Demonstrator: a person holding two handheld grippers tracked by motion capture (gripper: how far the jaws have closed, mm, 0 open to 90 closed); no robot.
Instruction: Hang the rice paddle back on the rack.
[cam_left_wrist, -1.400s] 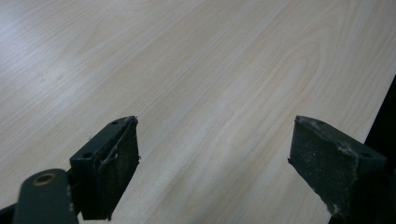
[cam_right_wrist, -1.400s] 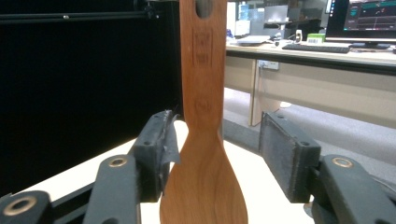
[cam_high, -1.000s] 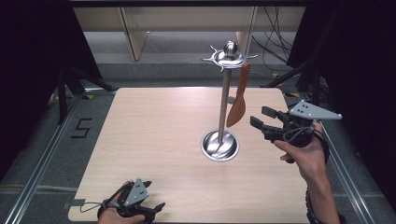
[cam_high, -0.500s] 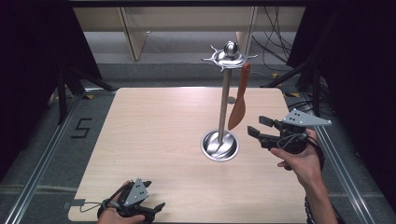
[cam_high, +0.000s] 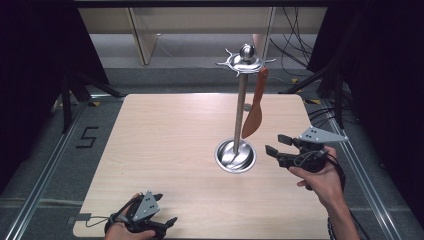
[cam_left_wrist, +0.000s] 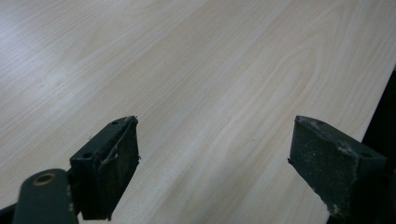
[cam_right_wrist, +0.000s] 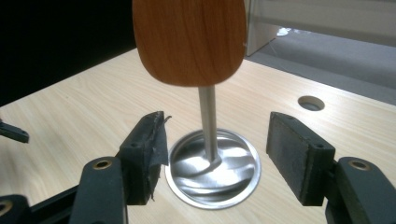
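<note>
Hanging upright from the metal stand (cam_high: 240, 105), long axis vertical, wooden spatula (cam_high: 254, 107) just up and left of the right gripper (cam_high: 276, 144), jaws wide, just opening, empty; left gripper (cam_high: 165, 225) open, far off.

A stand (cam_high: 240, 107) is set right of centre on the bench (cam_high: 165, 145), and a spatula (cam_high: 254, 111) is hung from its top on the right side, clear of the base. The right tool (cam_high: 276, 144) is held just right of the base, below the spatula, while the left tool (cam_high: 165, 212) is kept at the near edge, well apart.
</note>
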